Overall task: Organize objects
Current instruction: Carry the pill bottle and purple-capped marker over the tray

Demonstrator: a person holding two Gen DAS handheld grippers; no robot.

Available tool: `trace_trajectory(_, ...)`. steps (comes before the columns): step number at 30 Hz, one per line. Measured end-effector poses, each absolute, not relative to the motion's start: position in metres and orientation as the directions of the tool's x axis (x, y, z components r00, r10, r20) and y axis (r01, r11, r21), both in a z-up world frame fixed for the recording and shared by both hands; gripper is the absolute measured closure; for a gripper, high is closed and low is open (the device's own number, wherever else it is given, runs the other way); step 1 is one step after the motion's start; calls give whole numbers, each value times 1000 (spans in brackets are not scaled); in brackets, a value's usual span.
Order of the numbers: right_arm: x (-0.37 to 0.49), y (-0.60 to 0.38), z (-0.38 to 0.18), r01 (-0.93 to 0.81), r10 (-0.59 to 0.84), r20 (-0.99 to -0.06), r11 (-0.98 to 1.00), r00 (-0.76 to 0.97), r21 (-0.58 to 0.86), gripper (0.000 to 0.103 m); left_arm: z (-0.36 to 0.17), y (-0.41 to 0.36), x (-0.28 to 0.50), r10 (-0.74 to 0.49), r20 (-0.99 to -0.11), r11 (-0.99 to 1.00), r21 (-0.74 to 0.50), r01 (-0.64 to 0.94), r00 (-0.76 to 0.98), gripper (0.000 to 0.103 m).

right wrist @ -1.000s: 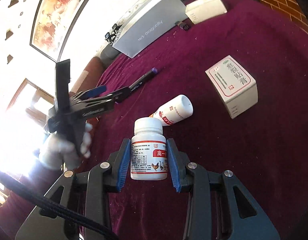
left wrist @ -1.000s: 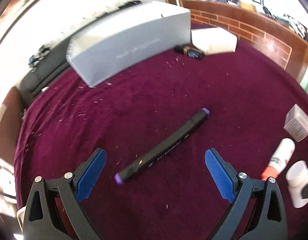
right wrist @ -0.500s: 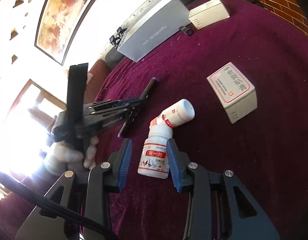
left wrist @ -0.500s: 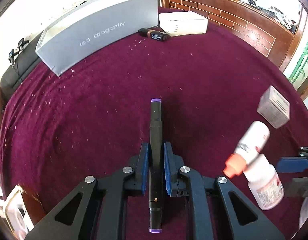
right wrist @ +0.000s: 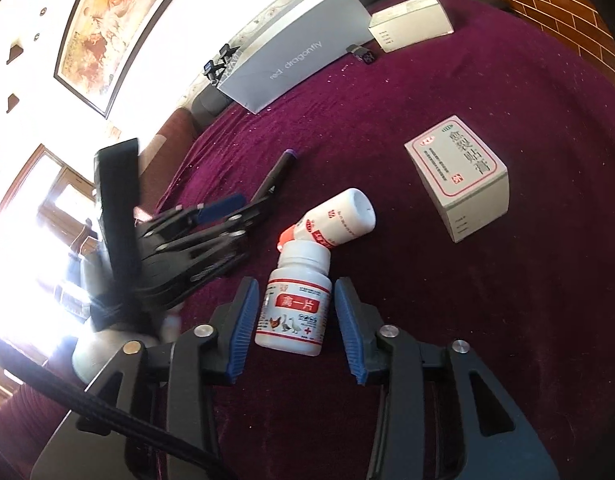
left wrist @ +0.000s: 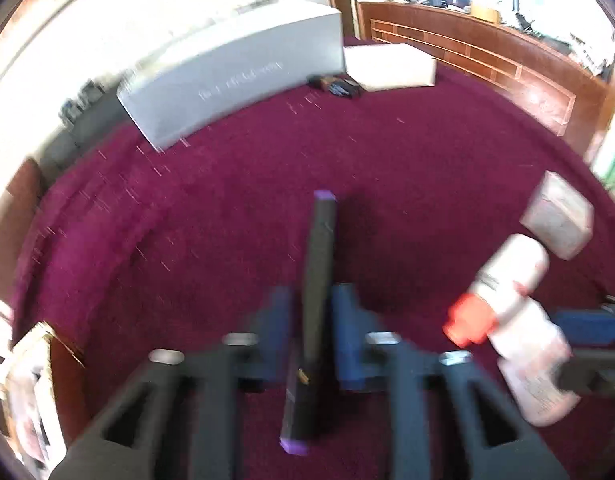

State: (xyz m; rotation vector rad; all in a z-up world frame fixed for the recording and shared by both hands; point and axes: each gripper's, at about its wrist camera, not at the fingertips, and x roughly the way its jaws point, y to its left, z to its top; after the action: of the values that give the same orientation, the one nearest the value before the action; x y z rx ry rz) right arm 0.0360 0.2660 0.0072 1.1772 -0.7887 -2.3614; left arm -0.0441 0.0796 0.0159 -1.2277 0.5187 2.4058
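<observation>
The left gripper (left wrist: 312, 334) has its blue fingers (left wrist: 278, 328) pressed onto a black marker (left wrist: 317, 280) with purple ends, holding it along the gripper's axis, one purple tip pointing forward over the maroon surface (left wrist: 235, 208); the left wrist view is blurred, so finer detail of the grip cannot be told. The right gripper (right wrist: 295, 332) has its blue fingers (right wrist: 243, 332) spread apart on either side of a white pill bottle (right wrist: 295, 304) with a red label, a gap showing on each side, so the bottle stands free on the surface and is not gripped. Just beyond its cap a second white bottle (right wrist: 339, 220) with an orange cap lies on its side, its capped end touching or just beside the standing bottle's cap; further right, apart from both, sits a white medicine box (right wrist: 463, 176) with red print. The marker and the left gripper appear to the left of the bottles in the right wrist view. At the far edge of the surface stands a long grey box (right wrist: 295, 60) printed "red dragonfly"; beside it lies a white carton (right wrist: 411, 24), with a small dark object (right wrist: 363, 54) between them.
</observation>
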Motion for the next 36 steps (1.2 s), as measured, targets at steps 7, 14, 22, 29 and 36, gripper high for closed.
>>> trace_trajectory(7,39,268,7,69,-542,-605,-775,-583,628,58,19,58,-17,186,-821,-878,108,-467,-540,92)
trace_trajectory(14,41,268,7,56,-523,-618,-788,-587,613,53,33,50,-17,223,-800,-887,70,-456,-557,63)
trace_trajectory(22,40,265,8,62,-519,-623,-794,-586,604,52,13,65,-15,168,-788,-872,161,-462,-592,66)
trace_trajectory(29,41,263,8,62,-509,-628,-803,-589,593,51,27,58,5,235,-790,-871,87,-483,-566,92)
trace_trajectory(36,42,247,14,79,-440,-672,-865,-595,496,46,66,20,37,324,-727,-889,-16,-457,-605,91)
